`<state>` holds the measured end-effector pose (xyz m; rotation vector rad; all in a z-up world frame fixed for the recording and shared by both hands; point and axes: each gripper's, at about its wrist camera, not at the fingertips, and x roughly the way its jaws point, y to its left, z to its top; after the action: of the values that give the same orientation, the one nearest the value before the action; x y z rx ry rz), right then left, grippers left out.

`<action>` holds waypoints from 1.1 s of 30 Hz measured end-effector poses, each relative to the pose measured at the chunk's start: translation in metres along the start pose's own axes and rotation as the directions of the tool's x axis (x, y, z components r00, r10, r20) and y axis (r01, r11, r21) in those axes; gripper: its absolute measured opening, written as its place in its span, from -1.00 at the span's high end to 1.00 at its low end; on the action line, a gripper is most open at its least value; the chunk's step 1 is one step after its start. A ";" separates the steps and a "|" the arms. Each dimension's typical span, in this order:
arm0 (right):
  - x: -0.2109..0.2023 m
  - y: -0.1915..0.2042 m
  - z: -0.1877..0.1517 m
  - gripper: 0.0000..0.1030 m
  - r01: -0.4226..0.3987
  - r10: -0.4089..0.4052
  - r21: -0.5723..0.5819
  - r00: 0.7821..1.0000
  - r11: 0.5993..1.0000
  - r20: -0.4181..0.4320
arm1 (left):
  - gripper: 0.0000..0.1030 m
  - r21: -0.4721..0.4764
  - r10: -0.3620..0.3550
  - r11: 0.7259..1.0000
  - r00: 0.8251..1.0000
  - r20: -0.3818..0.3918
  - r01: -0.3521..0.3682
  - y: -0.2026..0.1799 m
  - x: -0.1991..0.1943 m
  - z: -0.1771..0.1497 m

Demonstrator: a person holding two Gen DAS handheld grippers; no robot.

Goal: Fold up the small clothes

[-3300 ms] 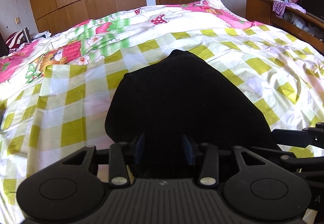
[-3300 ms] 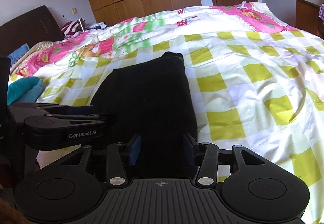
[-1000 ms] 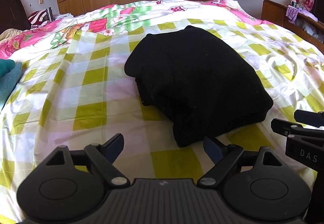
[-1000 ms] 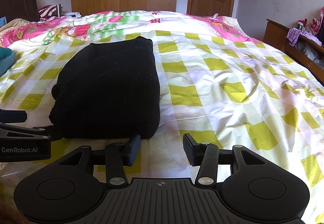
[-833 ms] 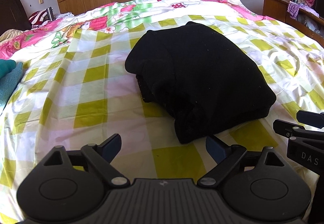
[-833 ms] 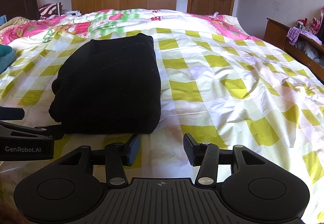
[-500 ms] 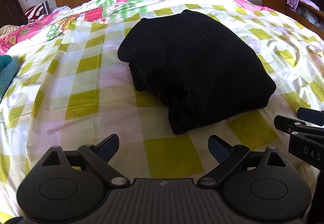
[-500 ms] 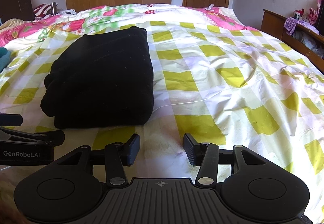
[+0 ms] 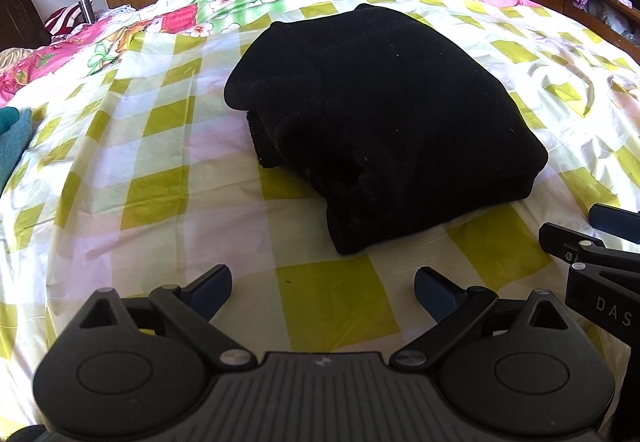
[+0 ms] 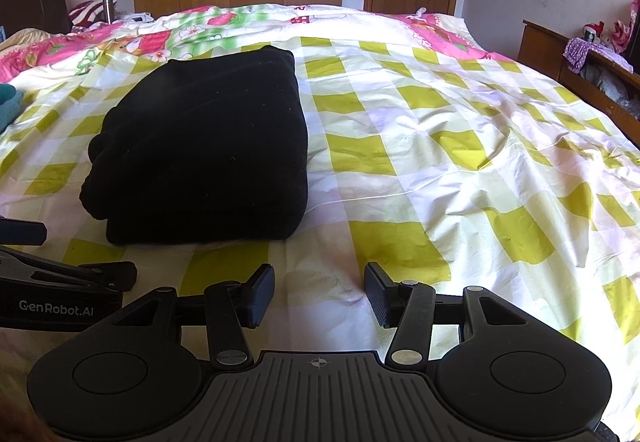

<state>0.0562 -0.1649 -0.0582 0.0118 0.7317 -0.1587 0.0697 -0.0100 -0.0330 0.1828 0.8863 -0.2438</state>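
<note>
In the left wrist view, the left gripper point(image 9: 323, 290) has its fingers point(image 9: 208, 288) spread wide with nothing but checked bedsheet point(image 9: 160, 202) between them. The folded black garment point(image 9: 380, 114) lies on the bed ahead of the fingers, its near corner just beyond the gap and slightly toward the right finger, not touching either. A teal cloth point(image 9: 12, 138) sits far off to the left of the fingers, and part of the right gripper point(image 9: 592, 254) juts in from the right edge. In the right wrist view, the right gripper point(image 10: 319, 292) has its fingers point(image 10: 260, 294) partly apart and opening, with only sheet between them. The black garment point(image 10: 204, 150) rests ahead and to the left of the left finger, clear of it. The left gripper's body point(image 10: 60, 282) shows at the left edge.
</note>
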 end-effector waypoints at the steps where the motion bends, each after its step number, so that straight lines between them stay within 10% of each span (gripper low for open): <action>1: 0.000 0.000 0.000 0.04 -0.001 0.001 0.000 1.000 1.000 0.000 | -1.00 -0.001 0.000 1.000 1.000 0.000 0.000 0.000 0.000 0.000; 33: -0.001 0.004 -0.002 0.02 -0.010 0.011 -0.018 1.000 1.000 0.004 | -1.00 -0.022 -0.009 1.000 1.000 -0.017 0.009 0.001 0.004 0.000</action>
<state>0.0551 -0.1610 -0.0592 -0.0020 0.7288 -0.1421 0.0727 -0.0093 -0.0357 0.1608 0.9065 -0.2411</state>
